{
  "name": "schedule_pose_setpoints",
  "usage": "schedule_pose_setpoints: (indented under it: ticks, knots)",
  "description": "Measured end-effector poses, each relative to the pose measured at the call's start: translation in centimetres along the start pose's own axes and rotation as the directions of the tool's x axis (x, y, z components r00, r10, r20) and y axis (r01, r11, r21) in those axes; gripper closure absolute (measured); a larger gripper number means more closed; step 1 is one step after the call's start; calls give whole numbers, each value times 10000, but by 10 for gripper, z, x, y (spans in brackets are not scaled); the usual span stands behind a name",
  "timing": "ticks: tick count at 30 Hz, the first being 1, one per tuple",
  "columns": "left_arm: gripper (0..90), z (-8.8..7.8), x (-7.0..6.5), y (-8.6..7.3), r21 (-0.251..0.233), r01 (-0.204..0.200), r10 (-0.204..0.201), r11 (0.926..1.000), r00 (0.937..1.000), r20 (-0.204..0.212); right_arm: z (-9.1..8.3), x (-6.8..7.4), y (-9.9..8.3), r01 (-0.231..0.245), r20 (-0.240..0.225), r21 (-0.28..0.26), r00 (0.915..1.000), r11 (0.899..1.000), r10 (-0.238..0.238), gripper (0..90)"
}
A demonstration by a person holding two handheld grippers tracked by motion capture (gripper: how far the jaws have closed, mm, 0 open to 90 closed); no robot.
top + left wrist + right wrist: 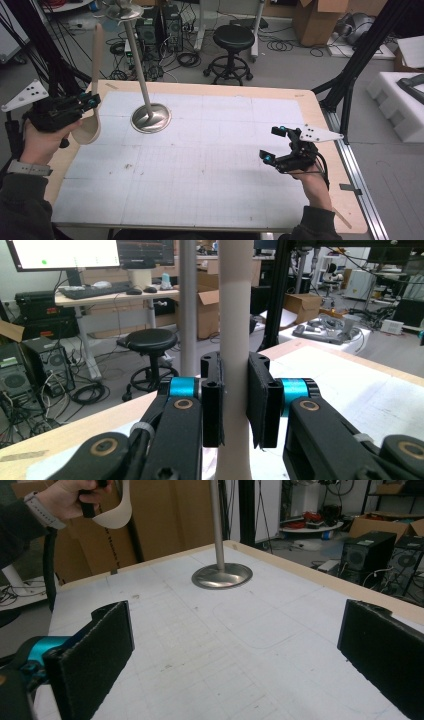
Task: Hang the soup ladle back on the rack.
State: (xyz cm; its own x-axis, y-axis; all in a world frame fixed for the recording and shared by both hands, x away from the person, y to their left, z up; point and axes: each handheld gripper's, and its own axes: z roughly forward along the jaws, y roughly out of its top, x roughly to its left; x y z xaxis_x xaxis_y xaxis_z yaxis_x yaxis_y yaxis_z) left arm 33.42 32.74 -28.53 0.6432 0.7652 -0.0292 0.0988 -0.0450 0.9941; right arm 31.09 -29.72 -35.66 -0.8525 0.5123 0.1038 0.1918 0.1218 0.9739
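i count two claws, one shoehorn, one metal stand. my left claw sits at the left edge of the counter, its two black padded jaws pressed narrow on the shoehorn, one flat pad on each side of the handle. in the left gripper view the shoehorn rises straight up between the pads as a smooth, matte, cream-beige shaft, round-edged and slightly waisted where the pads pinch it. in the high view it stands roughly upright, the long handle pointing up past the counter's far edge, the broad curved scoop end hanging below the claw, just above the left rim of the counter. the right gripper view catches that scoop as a thin curled shell under my left hand.

the stand is one piece of brushed silver metal: a round, shallow-domed base flat on the counter's far left part and a slim pole leaning up to a top fitting. it stands near the shoehorn, apart from it.

my right claw hovers over the counter's right side, jaws wide, nothing between the two rough foam-like black pads.

the counter top is a white gridded sheet framed by pale wood.
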Motion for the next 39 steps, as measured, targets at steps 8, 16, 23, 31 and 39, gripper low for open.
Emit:
schedule_pose_setpoints:
  ticks: [8,16,23,31,39]
  knots:
    - [779,0,16,5,-47,-79,80,10000,9994,330,-1,0,0,-94,23,-23,10000,10000,94,4]
    - [779,2,23,9,115,-353,349,9993,9990,295,0,0,0,-61,-9,-47,10000,10000,60,4]
    - [779,-1,30,13,-106,-202,204,9997,9997,111,1,0,0,-55,-12,30,10000,10000,55,4]
    - [779,-1,36,16,-156,-136,137,9998,9999,14,1,0,-1,-42,7,45,10000,10000,42,4]
    - [779,6,43,14,-103,58,-59,9999,10000,-35,1,0,-1,-76,17,65,10000,10000,76,4]
